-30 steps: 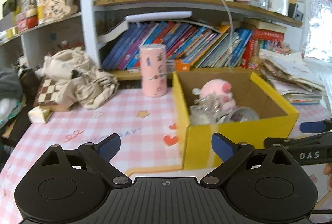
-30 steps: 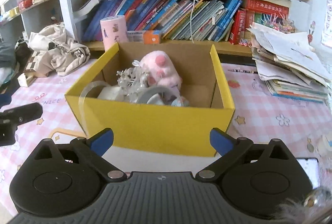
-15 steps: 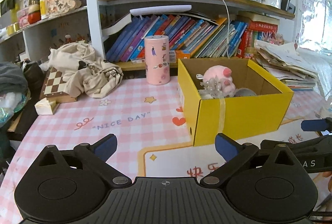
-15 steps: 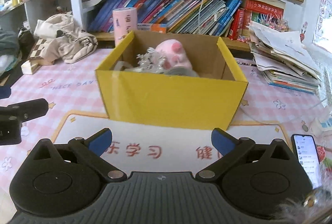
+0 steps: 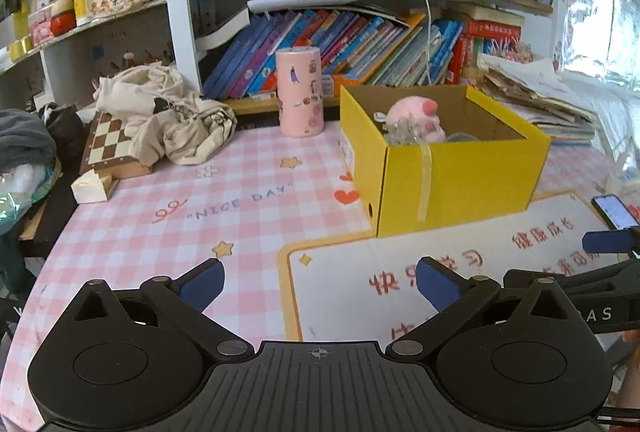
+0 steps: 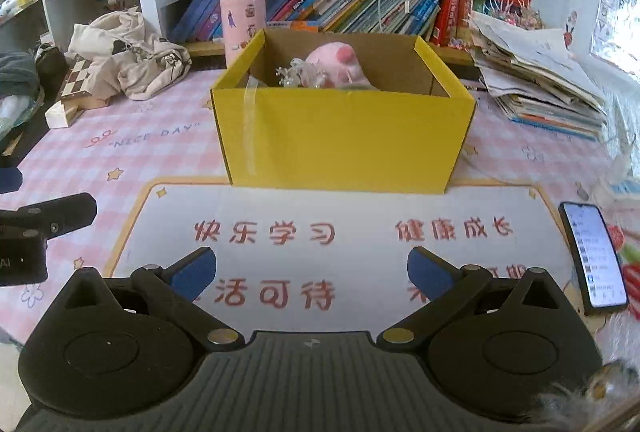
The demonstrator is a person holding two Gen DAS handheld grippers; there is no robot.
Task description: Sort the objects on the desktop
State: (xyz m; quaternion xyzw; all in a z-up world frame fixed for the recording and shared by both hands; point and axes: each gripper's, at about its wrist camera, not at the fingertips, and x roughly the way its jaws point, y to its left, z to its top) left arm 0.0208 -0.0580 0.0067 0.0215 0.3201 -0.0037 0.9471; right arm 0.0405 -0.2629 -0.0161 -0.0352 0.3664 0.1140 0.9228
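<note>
From the left wrist camera, an open yellow cardboard box [image 5: 460, 188] stands on the pink checked tablecloth [image 5: 160, 216], its near corner taped with a pale strip. Inside it sit a pink plush toy [image 5: 414, 116] and, pressed against the toy's left side, a clear crystal-like ornament [image 5: 394, 130]; a greyish rounded thing lies behind them, too hidden to name. A pink cylindrical canister with stickers [image 5: 300, 90] stands upright just beyond the box's far left corner. Further left, a crumpled beige cloth bag [image 5: 168, 116] lies on a wooden chessboard case [image 5: 108, 148]. The left gripper [image 5: 320, 280] hangs above the tablecloth and the white mat with red characters [image 5: 400, 272], blue-padded fingers spread wide with nothing between them. The right gripper [image 5: 608, 242] pokes in at the right edge, near a black smartphone [image 5: 614, 210].

From the right wrist camera, the same box [image 6: 344, 140] faces squarely — brown inside, yellow outside, resting at the mat's [image 6: 360, 216] far edge. The plush toy [image 6: 336, 62] and the ornament [image 6: 298, 76] rise above the front wall. The canister [image 6: 242, 22] shows behind the left rear corner. The right gripper [image 6: 312, 268] is held over the mat, well short of the box, fingers wide apart and empty. The smartphone [image 6: 594, 256] lies lit at the right — beside a sagging stack of papers and books [image 6: 536, 80] further back.
</note>
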